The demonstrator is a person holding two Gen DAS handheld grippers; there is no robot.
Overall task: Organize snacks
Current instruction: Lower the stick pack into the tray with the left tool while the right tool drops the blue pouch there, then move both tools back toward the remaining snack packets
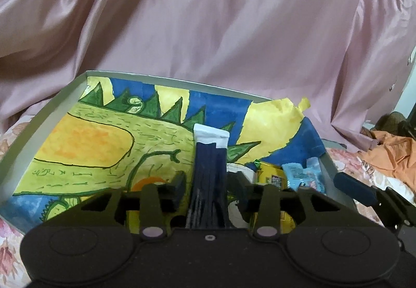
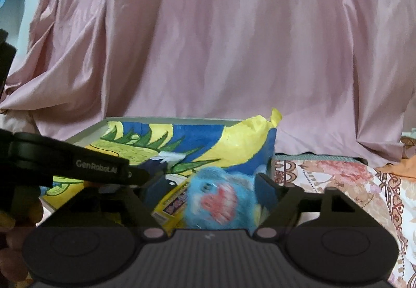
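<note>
Our left gripper (image 1: 209,184) reaches into the box (image 1: 46,116), whose floor is lined with a painted dinosaur sheet (image 1: 98,142). A dark blue packet with a white end (image 1: 208,166) stands between its fingers (image 1: 179,185), which sit parted with gaps on both sides, not pressing it. At about three o'clock from that packet lie a yellow packet (image 1: 271,175) and a light blue one (image 1: 299,173), in the box's right corner. Our right gripper (image 2: 210,189) is spread wide; the blurred light blue packet (image 2: 221,199) sits between its fingers (image 2: 265,190), apparently loose. A pink cloth (image 1: 208,28) hangs at twelve o'clock.
</note>
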